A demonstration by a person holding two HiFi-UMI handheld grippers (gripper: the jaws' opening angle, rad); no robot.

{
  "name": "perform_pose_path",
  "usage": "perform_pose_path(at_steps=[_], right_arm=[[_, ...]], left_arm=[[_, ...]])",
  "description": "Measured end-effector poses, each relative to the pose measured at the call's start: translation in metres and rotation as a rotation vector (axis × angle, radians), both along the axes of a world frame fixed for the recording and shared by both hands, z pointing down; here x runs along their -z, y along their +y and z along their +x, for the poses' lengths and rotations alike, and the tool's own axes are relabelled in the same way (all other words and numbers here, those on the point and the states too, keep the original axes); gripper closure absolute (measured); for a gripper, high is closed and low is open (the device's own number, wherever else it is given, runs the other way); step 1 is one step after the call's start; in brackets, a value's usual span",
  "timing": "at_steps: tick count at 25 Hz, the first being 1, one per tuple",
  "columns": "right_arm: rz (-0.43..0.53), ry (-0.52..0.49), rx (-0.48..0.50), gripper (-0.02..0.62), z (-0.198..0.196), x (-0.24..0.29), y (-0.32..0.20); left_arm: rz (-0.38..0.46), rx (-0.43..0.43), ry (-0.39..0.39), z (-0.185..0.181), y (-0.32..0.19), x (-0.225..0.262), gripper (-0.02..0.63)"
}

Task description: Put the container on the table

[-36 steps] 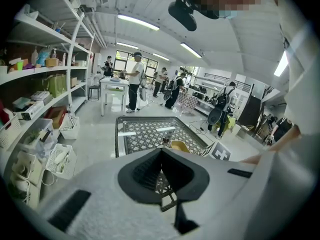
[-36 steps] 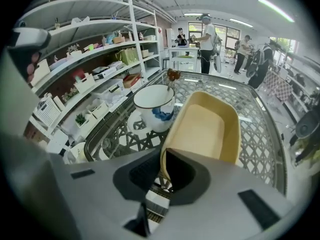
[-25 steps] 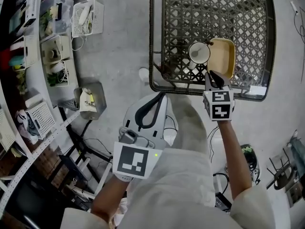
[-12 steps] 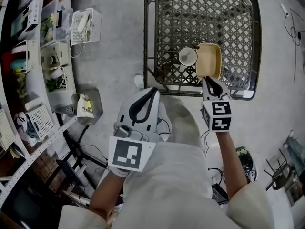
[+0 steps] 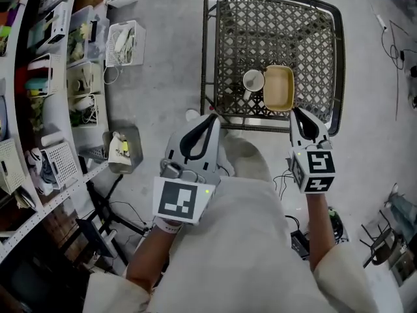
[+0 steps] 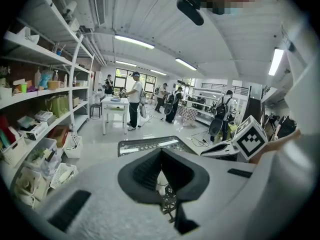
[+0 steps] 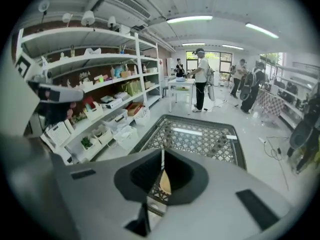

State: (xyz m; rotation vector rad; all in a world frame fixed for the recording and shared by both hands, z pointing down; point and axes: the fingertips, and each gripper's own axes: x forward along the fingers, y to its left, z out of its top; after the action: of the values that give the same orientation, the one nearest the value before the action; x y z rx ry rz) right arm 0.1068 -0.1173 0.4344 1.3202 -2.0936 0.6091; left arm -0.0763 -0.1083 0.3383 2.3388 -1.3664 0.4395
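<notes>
Two grippers, both closed and empty. In the left gripper view the left gripper (image 6: 160,151) has its pads meeting at the tip. In the right gripper view the right gripper (image 7: 162,151) shows only a hairline seam between its pads.

Container (image 5: 278,88): tan, shallow, sitting on the lattice table (image 5: 260,31) towards the near edge, so I judge the placing done.

Key relation: the container lies straight ahead of the right gripper (image 5: 301,117) and slightly to its left. The two are clearly apart, with the table's near rim between them. Its long axis runs away from me, roughly in line with that gripper's jaws, short end facing it. The right gripper is nearer. The left gripper (image 5: 210,119) sits off the table's near left corner, further from the container.

Hard to read:
- A white cup (image 5: 253,80) stands just left of the container; I cannot tell whether they touch.
- The right gripper view gives only a tan sliver of the container (image 7: 165,180) through the pad hollow.
- The left gripper view shows something pale in its hollow that I cannot identify.
</notes>
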Motion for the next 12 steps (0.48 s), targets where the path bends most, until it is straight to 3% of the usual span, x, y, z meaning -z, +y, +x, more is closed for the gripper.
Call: perform_pose_path(at_steps=[3,12], right_arm=[[0.052,-0.054,-0.028,0.563,0.008,0.035,-0.003],[0.232,-0.094,-0.002,0.565,0.007,0.117,0.002]], left_arm=[[0.025,0.011,0.019,0.0,0.0,0.016,0.581],[0.134,0.028,0.053,-0.007,-0.005,0.064,0.581]])
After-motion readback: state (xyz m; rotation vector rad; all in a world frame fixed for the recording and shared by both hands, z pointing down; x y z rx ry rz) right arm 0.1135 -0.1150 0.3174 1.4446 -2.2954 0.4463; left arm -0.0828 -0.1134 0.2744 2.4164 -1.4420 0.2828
